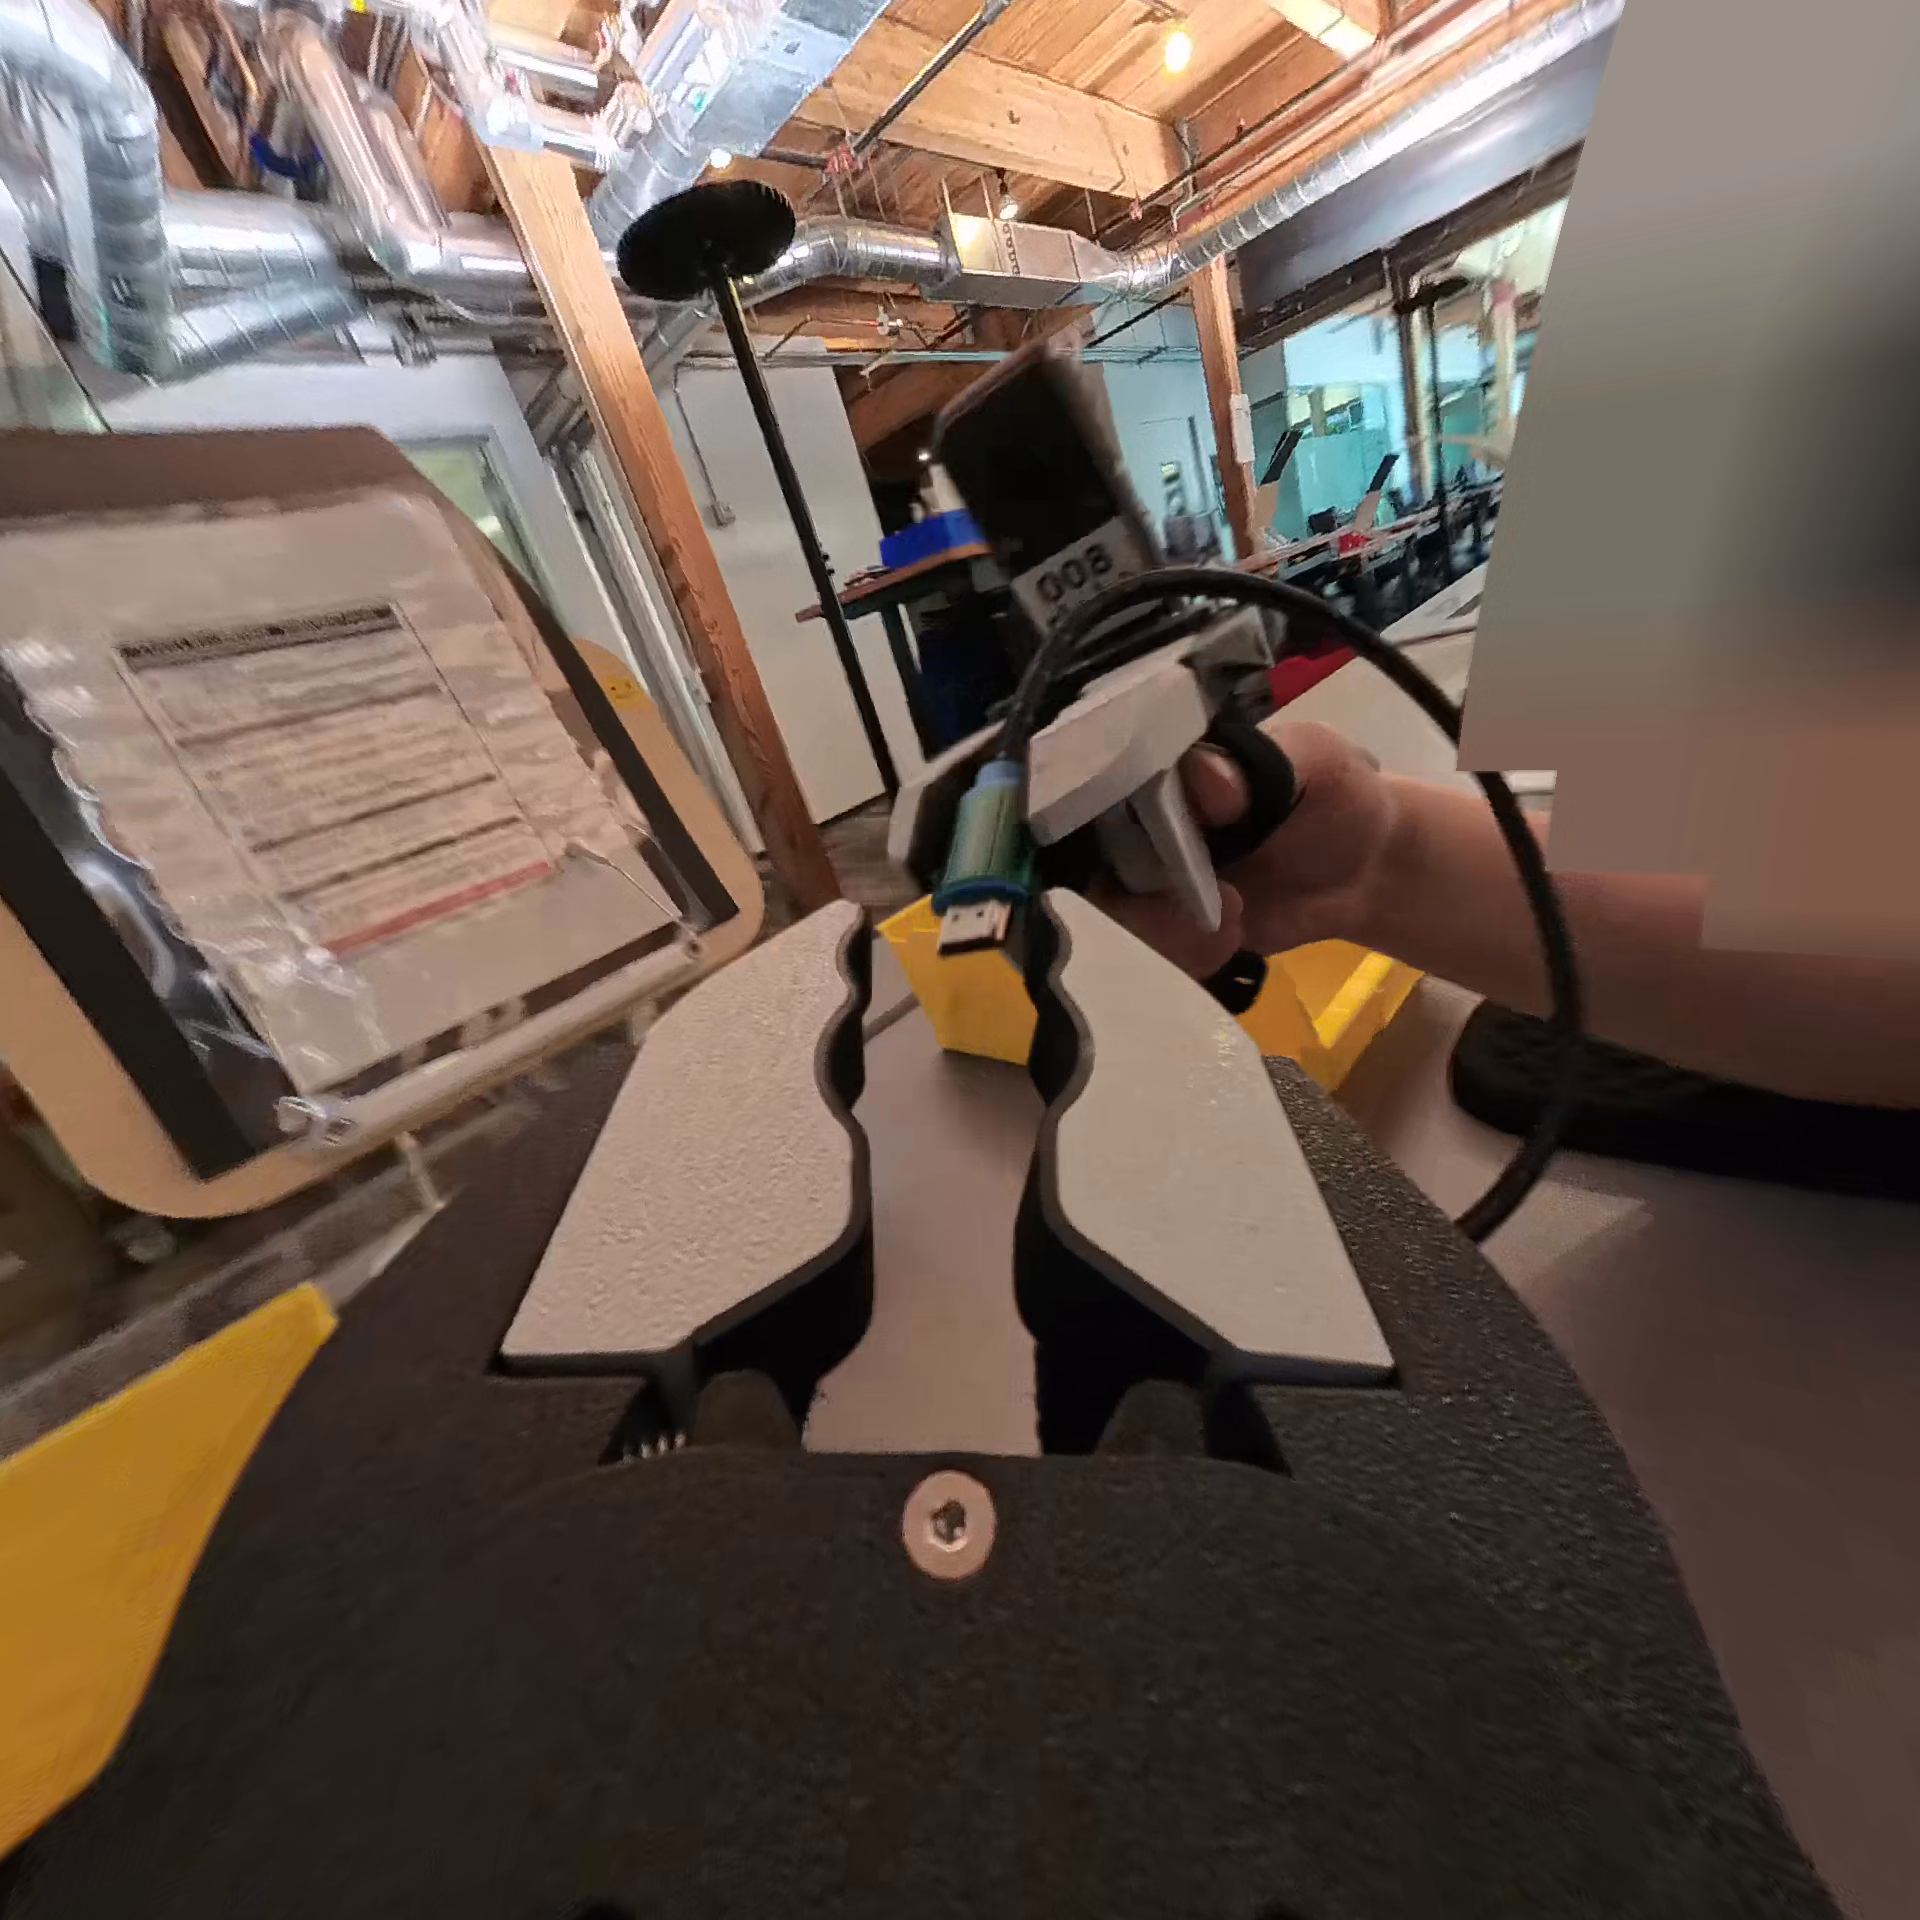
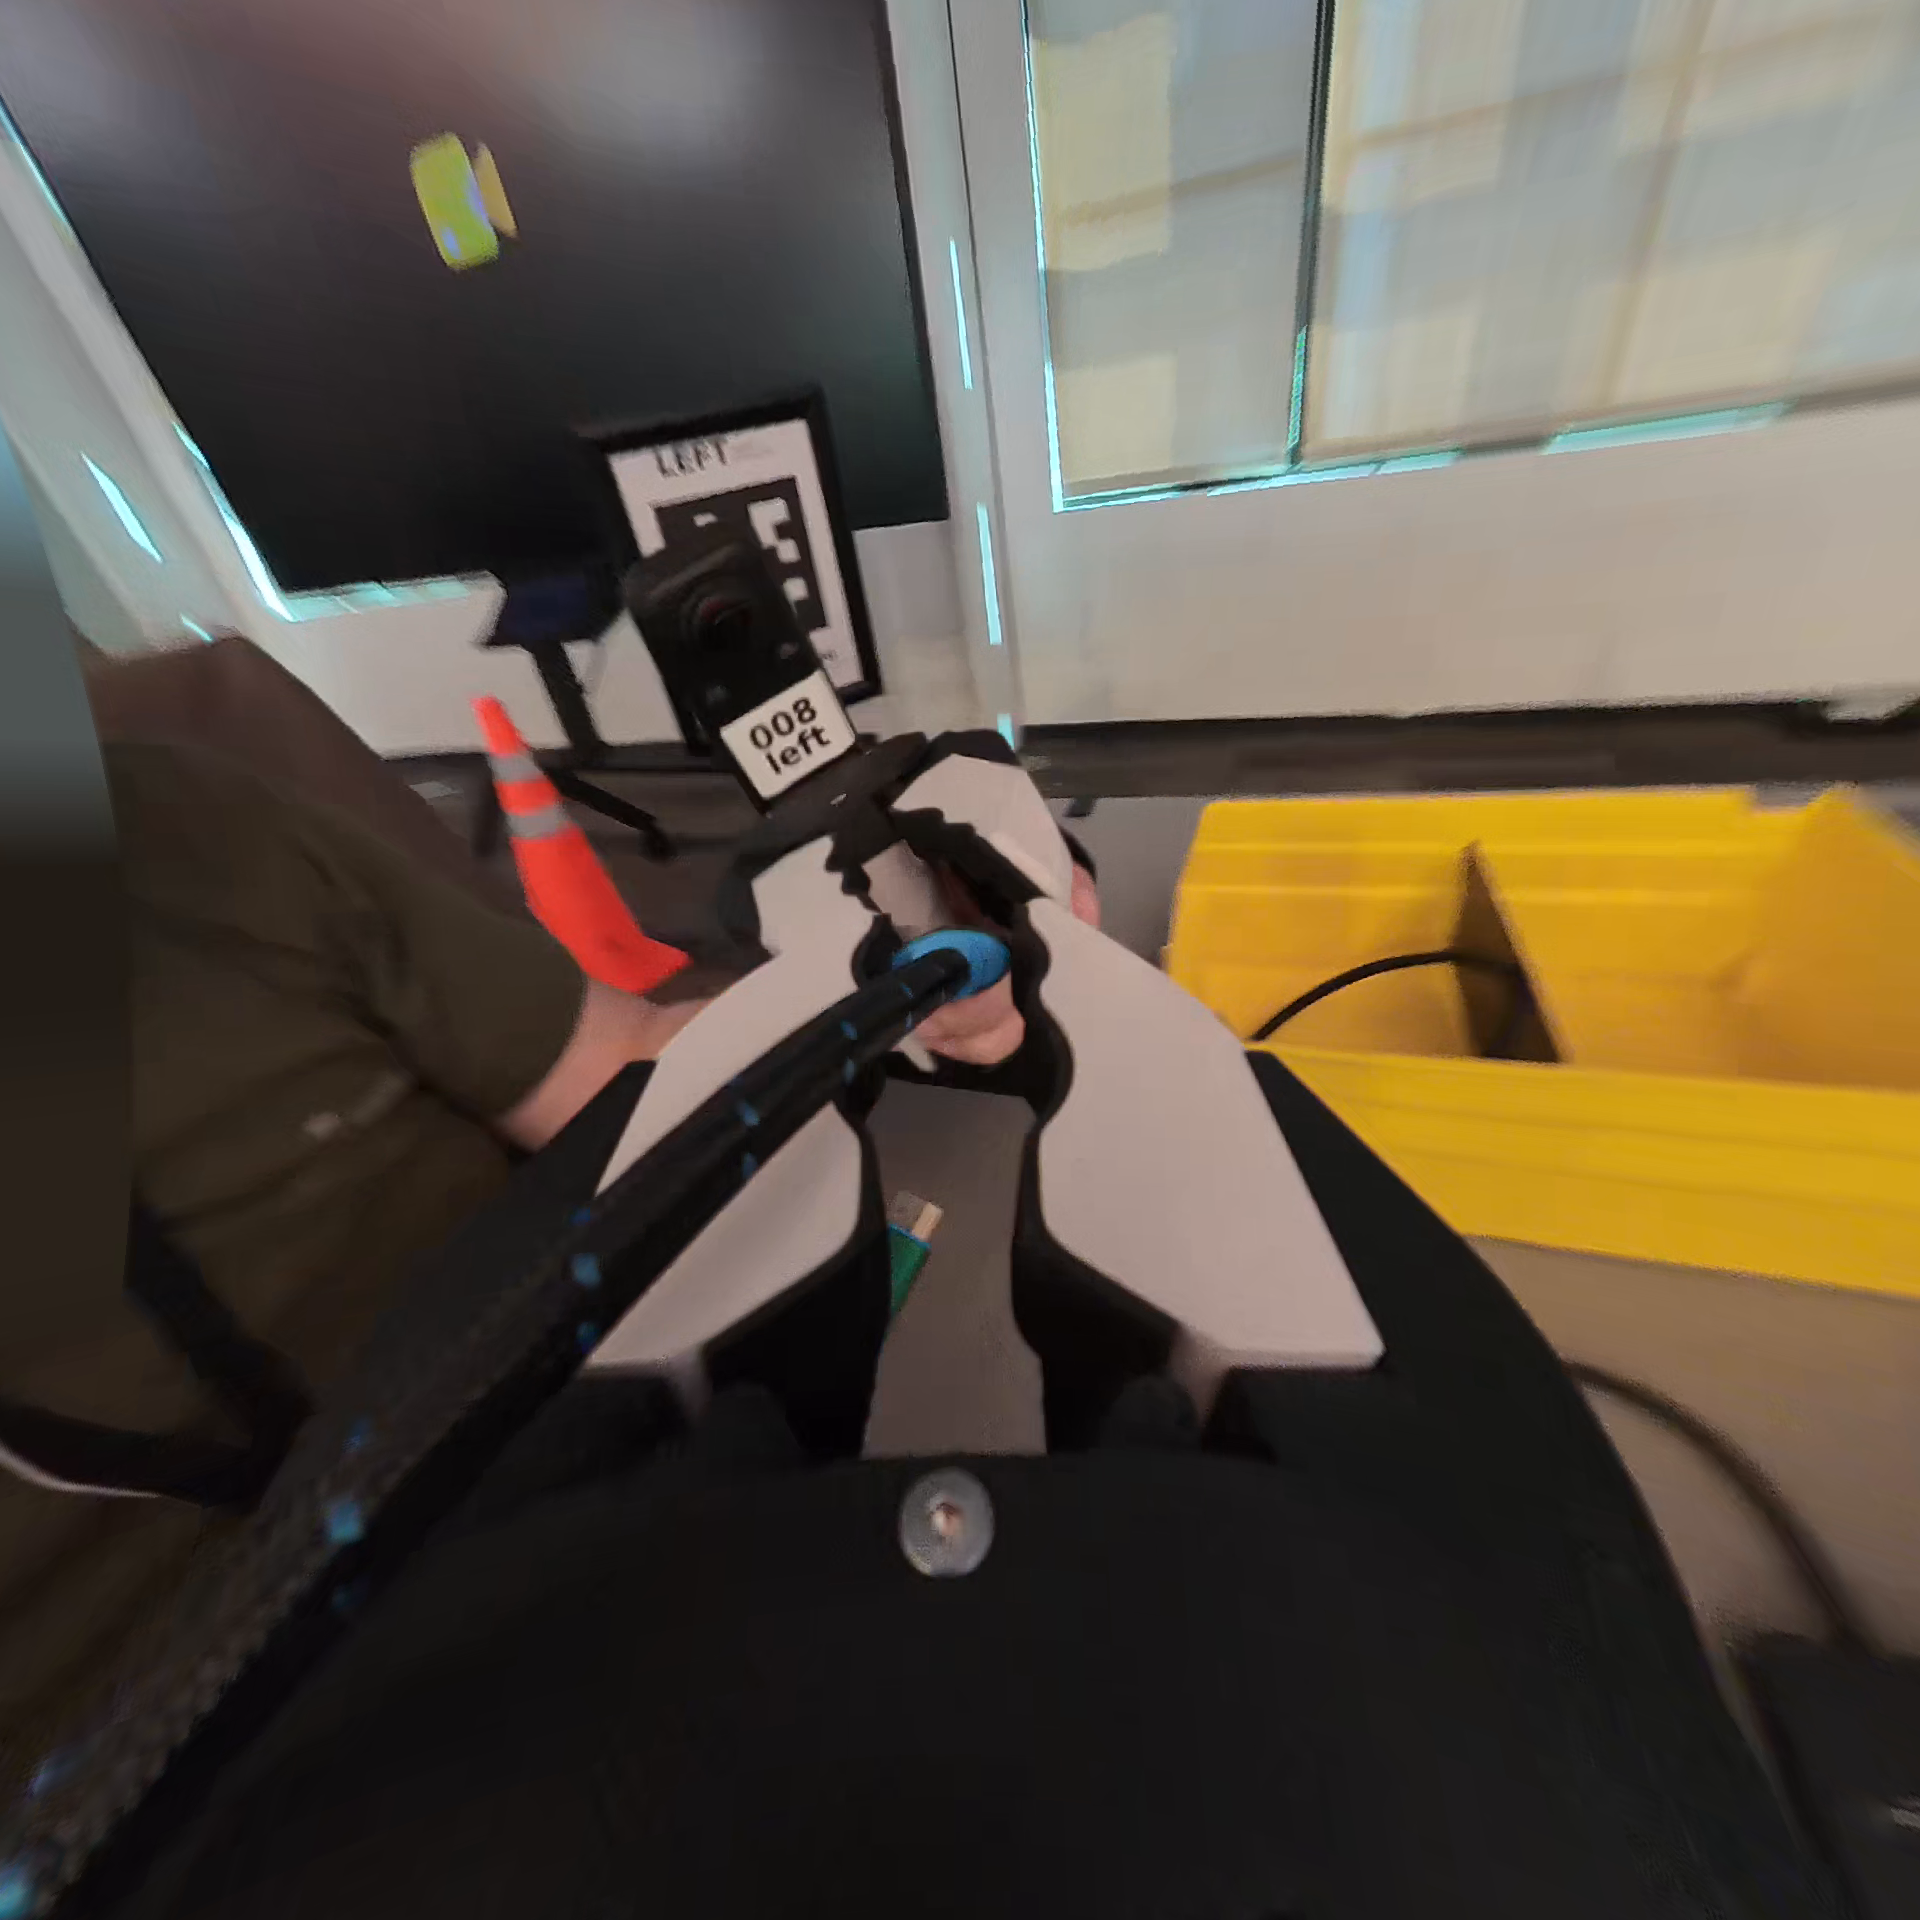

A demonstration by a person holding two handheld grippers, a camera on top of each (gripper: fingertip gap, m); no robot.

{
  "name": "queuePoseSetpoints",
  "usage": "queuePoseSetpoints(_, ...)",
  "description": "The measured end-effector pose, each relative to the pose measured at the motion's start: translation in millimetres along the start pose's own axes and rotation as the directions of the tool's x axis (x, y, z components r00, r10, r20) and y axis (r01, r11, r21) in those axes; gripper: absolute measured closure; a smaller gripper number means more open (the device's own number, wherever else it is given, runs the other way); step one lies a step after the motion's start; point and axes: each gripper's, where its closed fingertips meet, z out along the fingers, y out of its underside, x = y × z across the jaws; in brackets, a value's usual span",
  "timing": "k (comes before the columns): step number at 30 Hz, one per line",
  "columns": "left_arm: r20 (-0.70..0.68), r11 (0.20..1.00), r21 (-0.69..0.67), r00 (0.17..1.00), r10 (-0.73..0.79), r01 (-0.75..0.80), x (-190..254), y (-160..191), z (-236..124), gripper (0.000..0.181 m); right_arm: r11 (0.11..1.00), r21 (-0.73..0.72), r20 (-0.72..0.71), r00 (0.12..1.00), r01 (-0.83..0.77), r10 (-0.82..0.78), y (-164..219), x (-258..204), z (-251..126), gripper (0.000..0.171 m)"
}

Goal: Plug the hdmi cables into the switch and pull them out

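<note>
Pre-insertion carry: HDMI plug [image 1: 982, 868] clamped in right gripper [image 2: 940, 971], aloft before yellow bin [image 1: 977, 1013]; left gripper [image 1: 948, 920] apart, empty. Switch nowhere in view. Next, likely: find it, align plug squarely with port.

Braided black cable [image 1: 1538, 997], glossy yellow plastic bin [image 2: 1558, 1122], rough wooden post [image 1: 665, 540]
</note>
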Motion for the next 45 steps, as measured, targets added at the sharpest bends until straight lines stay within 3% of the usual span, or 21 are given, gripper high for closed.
queuePoseSetpoints(4,-0.145,0.93,0.065,0.925,-0.351,0.363,-2.4,-10.9,-4.0,0.154,0.941,0.019,-0.07,0.94,0.337,-0.335,-13.2,-13.9,-8.0,0.149)
queuePoseSetpoints(8,-0.362,0.749,0.039,0.708,-0.606,0.661,2.3,-20.0,-5.5,0.154,0.839,-0.008,-0.105,0.834,0.544,-0.542,-12.1,-24.0,-3.8,0.149)
queuePoseSetpoints(11,-0.447,0.664,-0.036,0.582,-0.679,0.747,11.3,-18.0,-2.5,0.151,0.743,-0.088,-0.15,0.729,0.663,-0.668,-3.9,-20.1,2.4,0.149)
queuePoseSetpoints(14,-0.436,0.688,-0.093,0.591,-0.678,0.72,20.7,-6.9,3.5,0.148,0.666,-0.138,-0.156,0.648,0.733,-0.745,3.6,-19.1,8.5,0.149)
queuePoseSetpoints(17,-0.416,0.7,-0.082,0.614,-0.671,0.71,18.6,-4.1,4.7,0.16,0.628,-0.189,-0.192,0.598,0.755,-0.778,7.2,-9.4,8.2,0.149)
queuePoseSetpoints(25,-0.334,0.708,-0.057,0.655,-0.678,0.704,5.0,4.8,4.5,0.161,0.642,-0.323,-0.288,0.574,0.696,-0.767,19.3,18.0,8.8,0.15)
queuePoseSetpoints(36,-0.335,0.722,-0.002,0.68,-0.652,0.692,-0.2,2.7,0.8,0.163,0.833,-0.082,-0.399,0.747,0.548,-0.531,15.1,21.4,17.8,0.145)
queuePoseSetpoints(42,-0.284,0.743,0.047,0.722,-0.631,0.668,-7.5,2.4,-0.8,0.163,0.79,-0.109,-0.48,0.664,0.603,-0.573,8.9,21.5,13.6,0.146)
queuePoseSetpoints(45,-0.28,0.734,0.064,0.718,-0.637,0.676,-11.5,2.0,-2.5,0.163,0.823,-0.123,-0.476,0.695,0.554,-0.539,10.8,24.6,15.8,0.149)
